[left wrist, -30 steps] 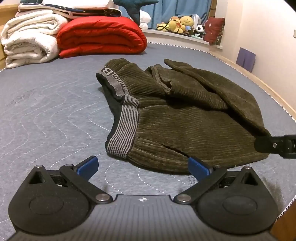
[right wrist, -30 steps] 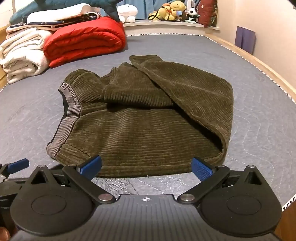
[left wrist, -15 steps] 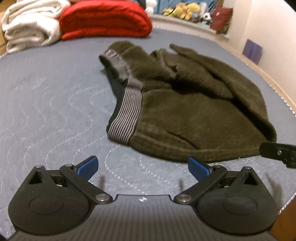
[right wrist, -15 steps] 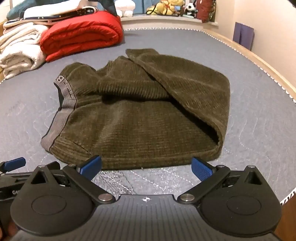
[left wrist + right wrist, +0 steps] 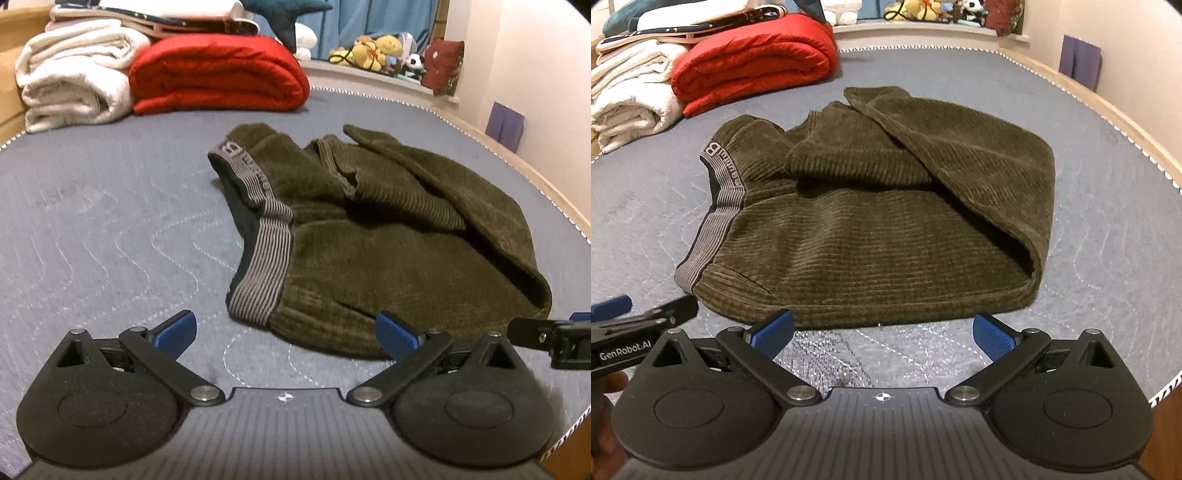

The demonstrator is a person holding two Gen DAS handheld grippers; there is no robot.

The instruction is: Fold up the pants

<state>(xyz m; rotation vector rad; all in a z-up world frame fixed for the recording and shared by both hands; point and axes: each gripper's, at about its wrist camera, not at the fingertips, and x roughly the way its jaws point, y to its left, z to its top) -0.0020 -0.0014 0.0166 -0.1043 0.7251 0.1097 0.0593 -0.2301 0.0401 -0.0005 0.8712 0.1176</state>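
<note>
Dark olive corduroy pants lie folded in a loose bundle on the grey quilted mattress. Their grey striped waistband faces left, and one leg is folded back over the top. My left gripper stands open just short of the near waistband corner, nothing between its blue pads. Open too, my right gripper hovers before the near folded edge of the pants. Each gripper shows at the edge of the other's view.
A folded red quilt and white blankets are stacked at the far left of the mattress. Soft toys line the far sill. The mattress edge and a wooden rim run along the right beside the wall.
Both cameras wobbled: the left view dipped and rose again, the right view drew slightly closer to the pants. The pants have not moved and both grippers stay open.
</note>
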